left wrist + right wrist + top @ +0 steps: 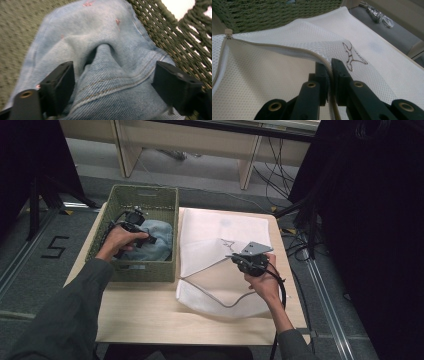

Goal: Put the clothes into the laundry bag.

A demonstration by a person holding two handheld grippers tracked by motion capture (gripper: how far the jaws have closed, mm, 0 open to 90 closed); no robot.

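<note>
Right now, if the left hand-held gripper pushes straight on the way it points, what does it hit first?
Most likely the light blue jeans in the green woven basket. The left hand-held gripper stands open astride a raised denim fold, right ahead of the jaws. Depth is unclear, but nothing else lies between.

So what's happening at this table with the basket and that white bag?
A person works with a pair of tongs in each hand. The right tongs are shut on the zipper edge of a white mesh laundry bag, lifting its opening. The left tongs reach into the green woven basket and stand open over a crumpled piece of light blue denim, astride a raised fold without pinching it. The denim lies in the basket; the bag lies on the wooden table.
</note>
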